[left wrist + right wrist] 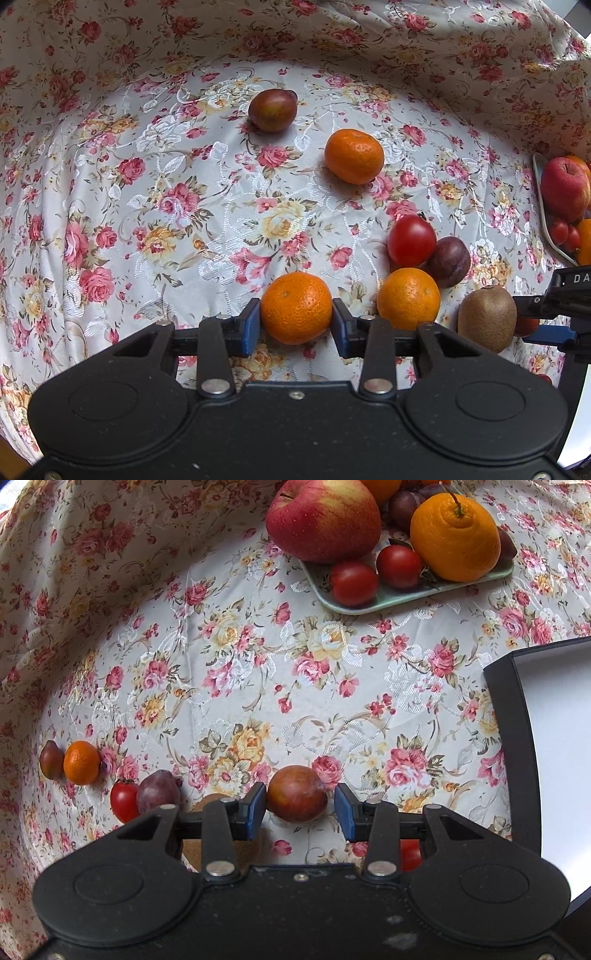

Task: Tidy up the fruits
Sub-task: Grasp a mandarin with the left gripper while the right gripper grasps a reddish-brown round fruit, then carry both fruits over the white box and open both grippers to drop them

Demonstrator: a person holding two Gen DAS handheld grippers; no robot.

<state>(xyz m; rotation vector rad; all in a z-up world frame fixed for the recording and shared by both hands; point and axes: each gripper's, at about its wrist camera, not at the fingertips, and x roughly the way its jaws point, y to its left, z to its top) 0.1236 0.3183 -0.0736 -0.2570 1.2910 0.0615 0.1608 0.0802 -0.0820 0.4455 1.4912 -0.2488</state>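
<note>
So the mandarin (296, 307) is sitting on the flowery tablecloth (147, 206) right at the near edge of my view, and my left gripper (295, 326) has both blue pads pressed on its sides, clamped tight, so that one's mine. Just right of it there's a little huddle: another mandarin (408, 298), a tomato (411, 240), a dark plum (449, 262) and a kiwi (487, 318), all bunched close. My right gripper (300, 810) is straddling a reddish plum (297, 793) with the jaws spread and a gap showing on the right side, so nothing gripped there yet. Far off sits the pale green tray (351, 607) with an apple (323, 518), a big orange (455, 537) and two tomatoes already on it, which I'm guessing is where everything goes. Black box (515, 746) on the right, no idea what for.
</note>
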